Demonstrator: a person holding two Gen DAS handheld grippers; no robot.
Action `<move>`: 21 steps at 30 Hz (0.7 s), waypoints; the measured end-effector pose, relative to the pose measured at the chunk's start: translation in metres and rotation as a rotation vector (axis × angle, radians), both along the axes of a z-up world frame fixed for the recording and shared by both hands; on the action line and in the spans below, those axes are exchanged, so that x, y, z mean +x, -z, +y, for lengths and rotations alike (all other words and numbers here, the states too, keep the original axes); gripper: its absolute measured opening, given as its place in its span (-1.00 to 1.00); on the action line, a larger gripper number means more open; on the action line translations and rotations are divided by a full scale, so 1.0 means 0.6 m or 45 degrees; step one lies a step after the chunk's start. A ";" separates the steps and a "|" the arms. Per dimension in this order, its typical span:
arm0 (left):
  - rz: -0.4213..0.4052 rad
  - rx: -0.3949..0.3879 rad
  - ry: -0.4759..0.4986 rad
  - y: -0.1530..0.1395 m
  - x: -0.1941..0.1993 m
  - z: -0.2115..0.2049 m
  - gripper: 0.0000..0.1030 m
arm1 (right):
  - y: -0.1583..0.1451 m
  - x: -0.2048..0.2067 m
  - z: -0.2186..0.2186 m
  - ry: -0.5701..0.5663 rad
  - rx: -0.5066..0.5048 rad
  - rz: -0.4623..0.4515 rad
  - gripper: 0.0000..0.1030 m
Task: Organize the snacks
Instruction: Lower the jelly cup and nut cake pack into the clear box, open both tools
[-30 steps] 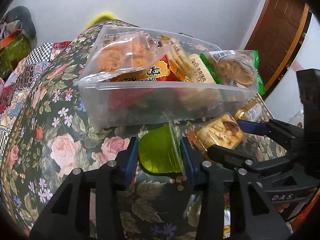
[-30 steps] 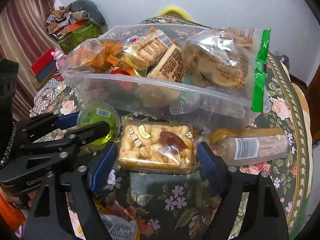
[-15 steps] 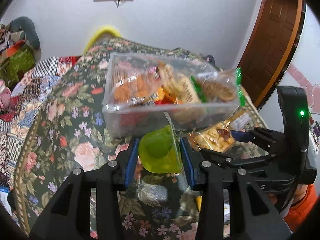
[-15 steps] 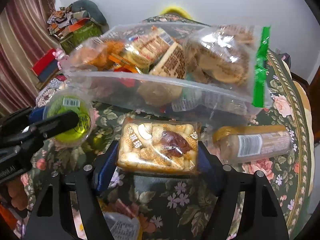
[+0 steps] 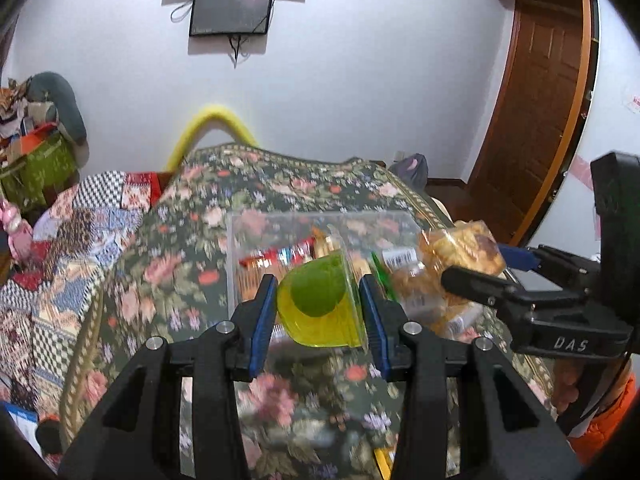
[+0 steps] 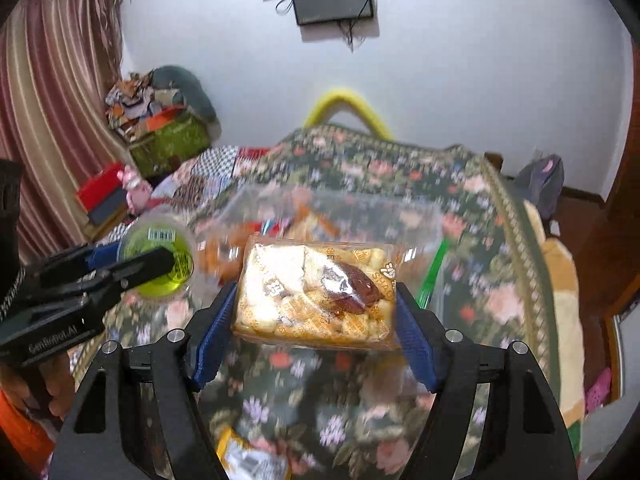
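Both snacks now up off the floral table (image 5: 168, 280), where a second ago both sat on the cloth in front of the clear plastic bin (image 5: 280, 224). Left tongs (image 5: 320, 312) clamped on the green jelly cup (image 5: 320, 304), blue pads pressed to its sides, cup tilted with its foil lid turned away. Right tongs (image 6: 316, 312) clamped on the wrapped nut pastry (image 6: 316, 292), jaws narrower than a second ago, pads tight against both short ends of the packet. Both items carried high, hanging in front of and above the bin's near wall. Likely meaning for the task: pickup done for this pair, drop into the bin next.

Inside the bin: orange and red packets and a bag with a green zip strip (image 6: 430, 272), piled loosely, blurred here. Little free room visible among them, so a risk of the cup or pastry landing on top and sliding. Near wall of the bin to be cleared first. Both tongs close side by side, so a chance of knocking together over the opening. On the cloth near the bottom edge, a yellow packet (image 6: 248, 456), not yet collected.
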State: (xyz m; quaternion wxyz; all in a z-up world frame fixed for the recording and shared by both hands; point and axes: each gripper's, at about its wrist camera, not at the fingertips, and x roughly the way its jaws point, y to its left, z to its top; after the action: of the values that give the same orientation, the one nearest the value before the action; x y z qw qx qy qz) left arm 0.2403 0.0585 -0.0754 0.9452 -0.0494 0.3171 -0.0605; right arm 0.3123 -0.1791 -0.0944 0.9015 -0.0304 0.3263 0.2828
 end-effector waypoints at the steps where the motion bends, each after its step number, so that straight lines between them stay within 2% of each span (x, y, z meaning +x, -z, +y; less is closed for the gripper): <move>1: -0.001 0.003 -0.002 -0.002 0.009 0.001 -0.20 | -0.004 0.007 0.009 0.007 -0.003 -0.008 0.39; 6: 0.013 0.009 -0.017 0.004 0.055 0.008 -0.20 | -0.005 0.061 0.028 0.041 -0.003 -0.001 0.39; 14: 0.074 0.008 -0.076 0.037 0.131 0.028 -0.20 | 0.022 0.107 0.059 0.058 -0.063 0.031 0.40; 16: 0.079 0.000 -0.075 0.042 0.139 0.029 -0.19 | 0.024 0.109 0.067 0.035 -0.091 0.031 0.44; 21: 0.030 0.005 -0.063 0.023 0.123 0.022 -0.19 | 0.007 0.088 0.056 -0.015 -0.131 -0.056 0.45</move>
State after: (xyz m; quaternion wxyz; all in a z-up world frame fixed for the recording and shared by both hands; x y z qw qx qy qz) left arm 0.3144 0.0717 -0.0892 0.9426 -0.0561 0.3271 -0.0359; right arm 0.3653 -0.1455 -0.0987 0.9040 -0.0847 0.3205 0.2702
